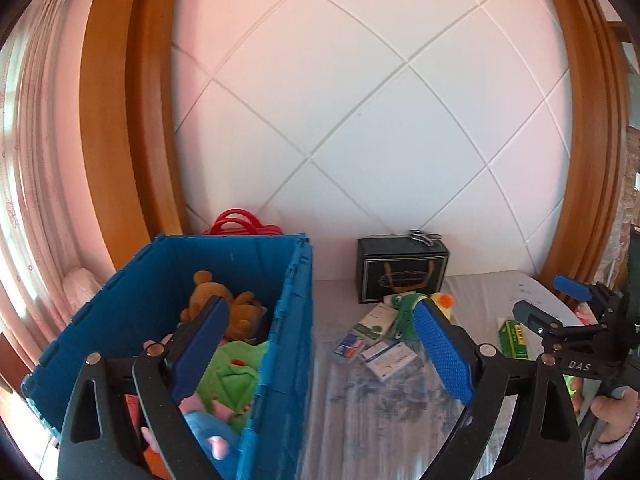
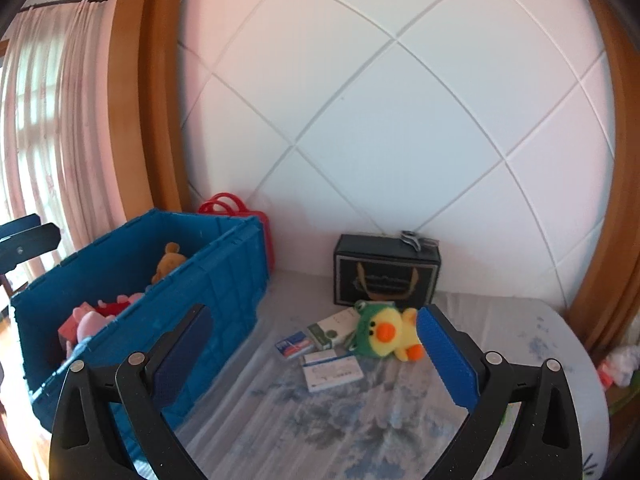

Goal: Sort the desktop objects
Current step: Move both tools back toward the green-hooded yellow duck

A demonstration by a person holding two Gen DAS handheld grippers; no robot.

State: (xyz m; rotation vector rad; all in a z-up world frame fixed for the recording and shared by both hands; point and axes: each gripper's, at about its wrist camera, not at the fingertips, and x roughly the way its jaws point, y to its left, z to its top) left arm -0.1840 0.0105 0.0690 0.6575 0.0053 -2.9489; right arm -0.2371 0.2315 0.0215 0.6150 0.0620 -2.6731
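Desktop objects lie in a loose cluster on the tabletop, which carries a pale cloth with a blue floral print. Yellow duck plush in a green frog hood sits in front of a black box, just beside a green-and-white carton. A small blue-and-red card pack lies left of the carton; a white box with blue print lies nearer the camera, touching or nearly touching the plush. A metal clip-like item rests on top of the black box; its type cannot be told.

Blue crate stands at the left of the tabletop, open at the top. Inside it: a brown plush, a green plush, a blue plush with pink parts, and in the right wrist view a pink plush. Red handles show behind the crate against the white tiled wall.

Left gripper: jaws spread wide, nothing between them; its left finger is over the crate's interior, its right finger over the cluster. Right gripper: jaws spread wide, nothing held, above the tabletop with the cluster between its fingers in view. In the left wrist view the right gripper appears at the right edge, with a green box on the tabletop beside it.
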